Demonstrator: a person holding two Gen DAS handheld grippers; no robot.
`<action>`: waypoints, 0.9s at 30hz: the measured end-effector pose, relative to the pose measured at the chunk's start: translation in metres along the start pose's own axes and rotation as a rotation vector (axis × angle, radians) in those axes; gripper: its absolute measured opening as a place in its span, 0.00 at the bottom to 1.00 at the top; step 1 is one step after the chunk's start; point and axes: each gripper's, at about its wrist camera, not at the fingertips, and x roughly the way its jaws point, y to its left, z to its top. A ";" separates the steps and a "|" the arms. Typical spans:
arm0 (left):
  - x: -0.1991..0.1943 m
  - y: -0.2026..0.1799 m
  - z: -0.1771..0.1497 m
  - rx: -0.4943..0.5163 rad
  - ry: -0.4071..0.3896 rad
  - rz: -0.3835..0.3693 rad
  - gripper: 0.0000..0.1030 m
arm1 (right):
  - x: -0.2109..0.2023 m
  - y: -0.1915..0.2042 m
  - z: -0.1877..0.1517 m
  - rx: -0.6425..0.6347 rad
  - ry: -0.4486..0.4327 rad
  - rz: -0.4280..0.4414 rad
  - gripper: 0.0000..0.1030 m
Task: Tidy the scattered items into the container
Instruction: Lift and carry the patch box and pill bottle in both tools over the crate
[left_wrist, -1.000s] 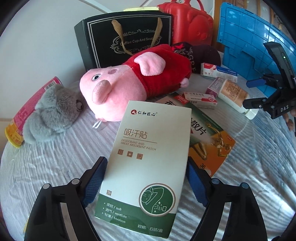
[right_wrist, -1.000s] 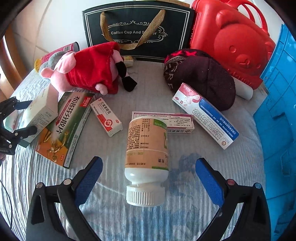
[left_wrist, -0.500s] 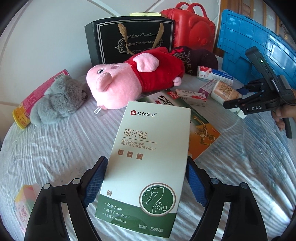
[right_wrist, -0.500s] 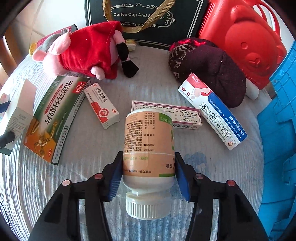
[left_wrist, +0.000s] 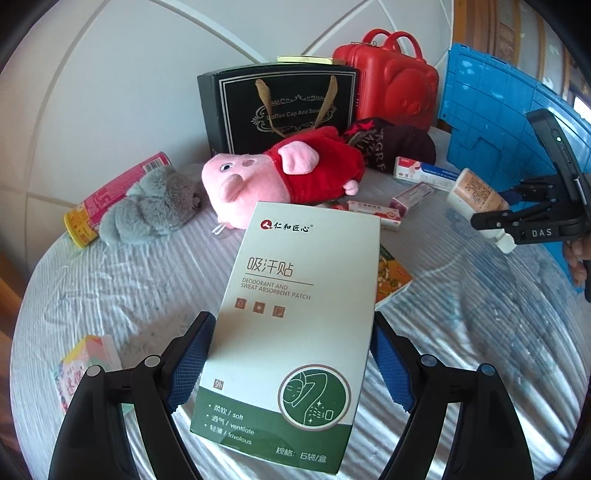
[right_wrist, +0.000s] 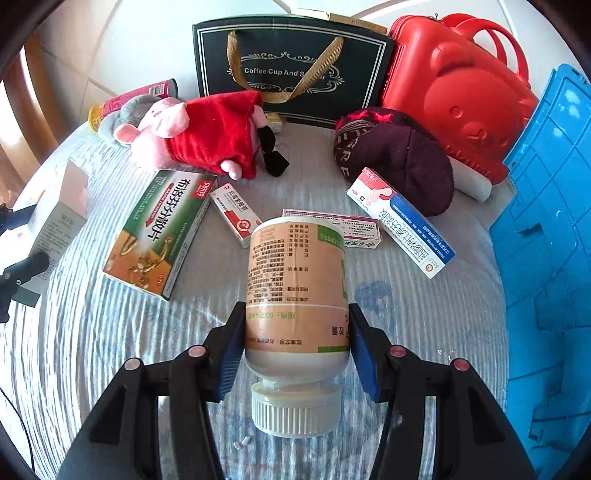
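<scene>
Left wrist view showed the left gripper (left_wrist: 290, 363) clamped on a white-and-green cardboard box (left_wrist: 295, 325) printed "DEODORANT AND SWEAT ABSORBENT PATCH", raised in front of the black paper gift bag (left_wrist: 280, 107) lettered "Coffee Cup And Sau…". Only the right wrist view showed the right gripper (right_wrist: 295, 347) closed on a white plastic pill bottle (right_wrist: 295, 295), cap toward the camera, its small print unreadable, held left of the blue plastic crate (right_wrist: 546, 236).
</scene>
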 end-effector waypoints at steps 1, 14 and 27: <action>-0.006 -0.001 0.000 -0.006 -0.003 0.004 0.80 | -0.003 0.001 0.002 0.001 -0.003 0.003 0.50; -0.105 -0.030 -0.010 -0.096 -0.040 0.048 0.80 | -0.113 0.032 -0.017 -0.010 -0.085 0.070 0.50; -0.201 -0.080 -0.015 -0.079 -0.093 0.108 0.80 | -0.243 0.061 -0.050 -0.087 -0.204 0.161 0.50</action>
